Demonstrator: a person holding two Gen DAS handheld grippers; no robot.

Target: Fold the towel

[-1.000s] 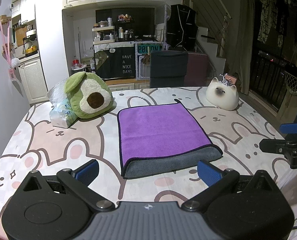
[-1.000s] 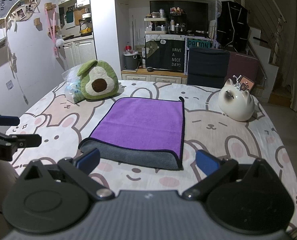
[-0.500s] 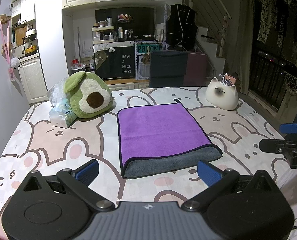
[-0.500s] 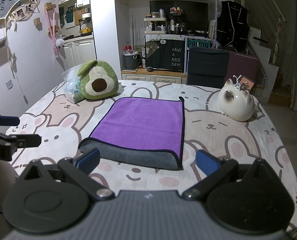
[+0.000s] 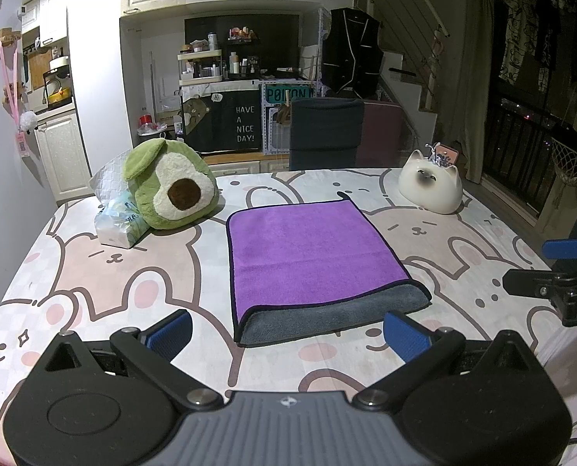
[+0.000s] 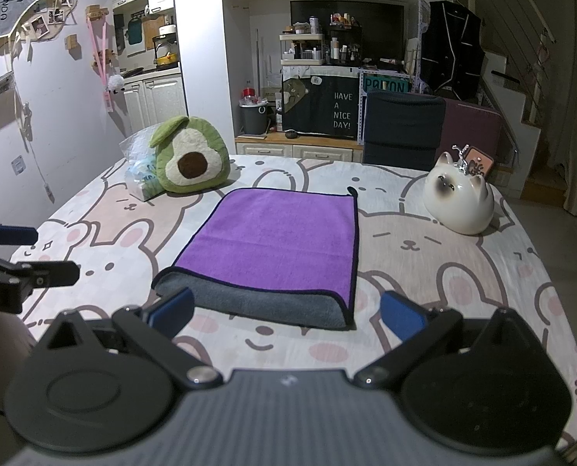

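- Bunny-print table [image 5: 94,272]: towel [image 5: 308,248] lies folded once (grey underside showing).
- Left gripper [image 5: 286,328], right gripper [image 6: 286,310]: fingers spread, empty, short of towel's near edge, probably staged for another fold.

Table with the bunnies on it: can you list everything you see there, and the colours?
Folded purple-and-grey microfibre towel: one, purple top, grey underside, middle of table.
Green avocado plush cushion: one, green with cream and brown, far left.
Clear plastic packet: one, whitish, beside the avocado, touching it.
White ceramic cat figurine: one, white with dark face, far right.
Pink-and-white bunny-print tablecloth: one, covers the table.
Left hand-held gripper: one, black with blue pads, open, near edge.
Right hand-held gripper: one, black with blue pads, open, near edge.
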